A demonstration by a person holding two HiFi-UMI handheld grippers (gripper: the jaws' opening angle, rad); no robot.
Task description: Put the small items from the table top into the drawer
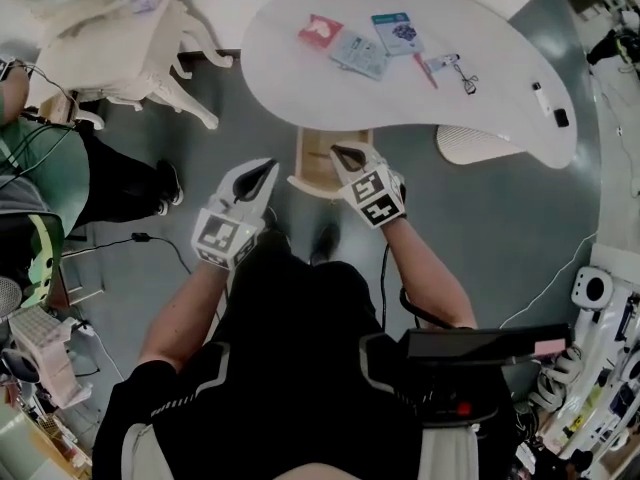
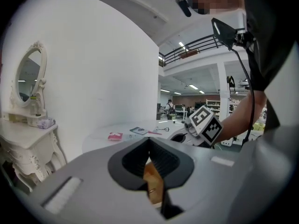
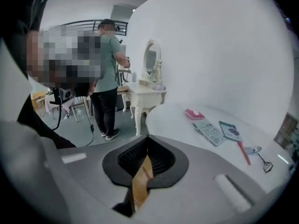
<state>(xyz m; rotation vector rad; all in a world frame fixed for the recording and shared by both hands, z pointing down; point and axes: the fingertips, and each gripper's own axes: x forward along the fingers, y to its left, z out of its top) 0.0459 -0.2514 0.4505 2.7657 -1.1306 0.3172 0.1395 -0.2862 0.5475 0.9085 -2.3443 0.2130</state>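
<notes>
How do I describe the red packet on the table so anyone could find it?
Find the white curved table, then the row of three flat packets on it. The red packet lies at the left end in the head view, next to the grey packet; it is the only red one.

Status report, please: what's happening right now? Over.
Left gripper, right gripper shut, empty. Drawer open. Red packet, pen, eyelash curler on table. Nothing blocking.
</notes>
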